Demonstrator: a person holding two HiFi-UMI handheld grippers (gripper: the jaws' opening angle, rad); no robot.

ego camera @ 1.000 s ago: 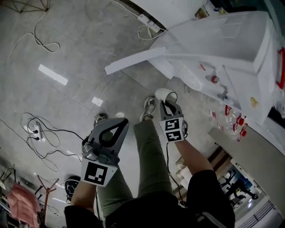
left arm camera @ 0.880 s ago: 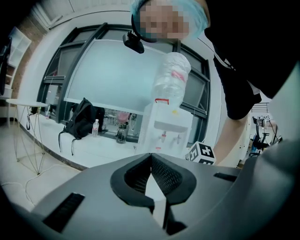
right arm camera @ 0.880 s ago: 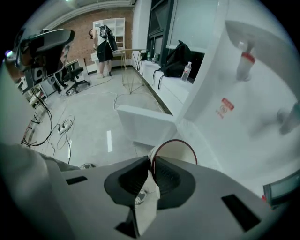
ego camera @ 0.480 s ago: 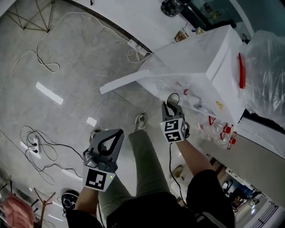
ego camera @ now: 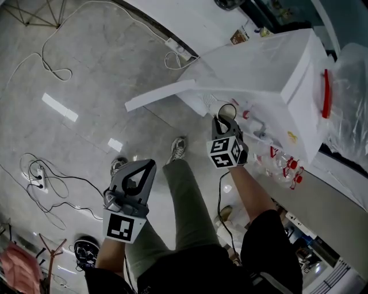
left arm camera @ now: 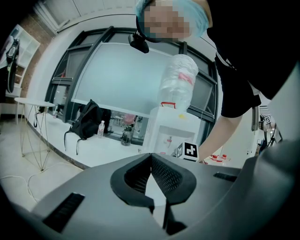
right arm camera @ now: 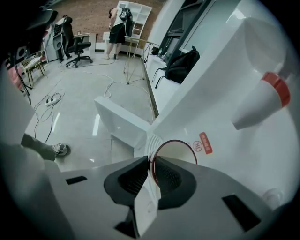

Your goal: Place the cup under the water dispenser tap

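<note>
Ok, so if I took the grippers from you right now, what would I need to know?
Left gripper: shut, empty, held low, away from the water dispenser.
Right gripper: shut on the paper cup, one jaw inside the rim, one outside.
The cup is at the dispenser's front, close to the taps.
Done: cup gripped and at the dispenser.
Left: set it under a tap, then let go.

Glossy grey floor (ego camera: 86,69), trailing cables (ego camera: 40,178), white counter (ego camera: 190,17)
</note>
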